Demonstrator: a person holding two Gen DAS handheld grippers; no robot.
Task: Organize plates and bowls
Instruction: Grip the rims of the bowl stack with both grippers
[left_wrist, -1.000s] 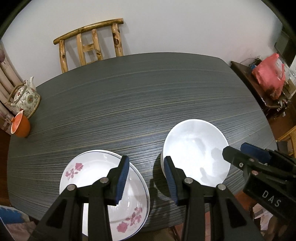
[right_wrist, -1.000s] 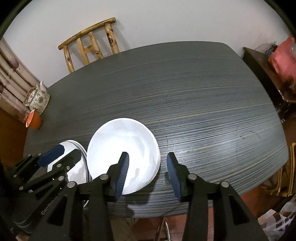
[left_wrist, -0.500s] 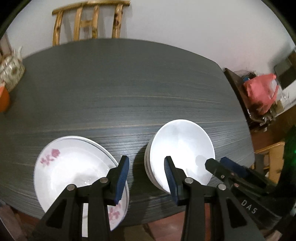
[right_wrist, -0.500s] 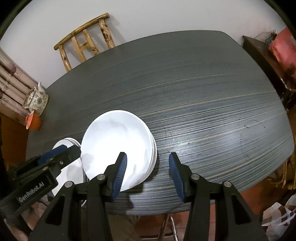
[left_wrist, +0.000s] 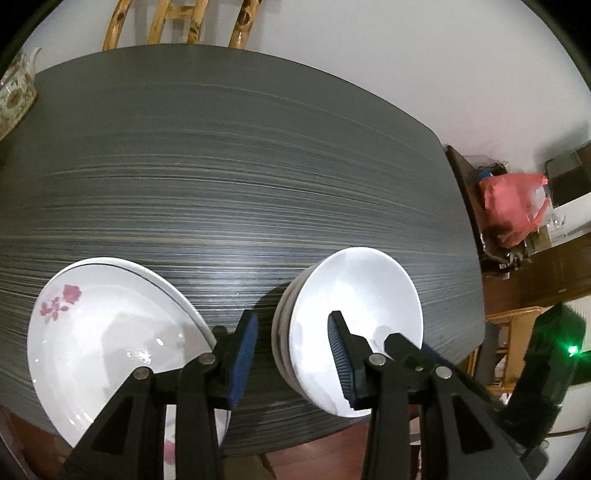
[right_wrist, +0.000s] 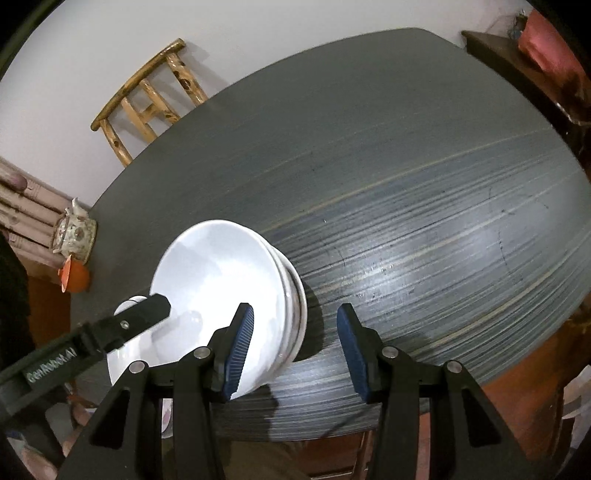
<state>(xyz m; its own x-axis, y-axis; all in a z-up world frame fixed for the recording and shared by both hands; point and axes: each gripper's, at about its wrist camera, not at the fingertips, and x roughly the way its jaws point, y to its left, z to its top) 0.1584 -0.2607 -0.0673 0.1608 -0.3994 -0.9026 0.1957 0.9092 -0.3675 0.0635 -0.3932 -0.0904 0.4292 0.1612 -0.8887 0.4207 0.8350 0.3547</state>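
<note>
At the near edge of the bench (left_wrist: 258, 166), the bowl stack (left_wrist: 354, 325) sits between both spread, empty grippers: left gripper (left_wrist: 291, 354) straddles its left rim, right gripper (right_wrist: 295, 347) its right rim.

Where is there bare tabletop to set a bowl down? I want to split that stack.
Most of the dark table is bare: the whole stretch beyond the bowl stack toward the chair, and everything to the stack's right. It is crowded along the near edge, where the flowered plates, the stack, the left gripper and right gripper sit together.
</note>
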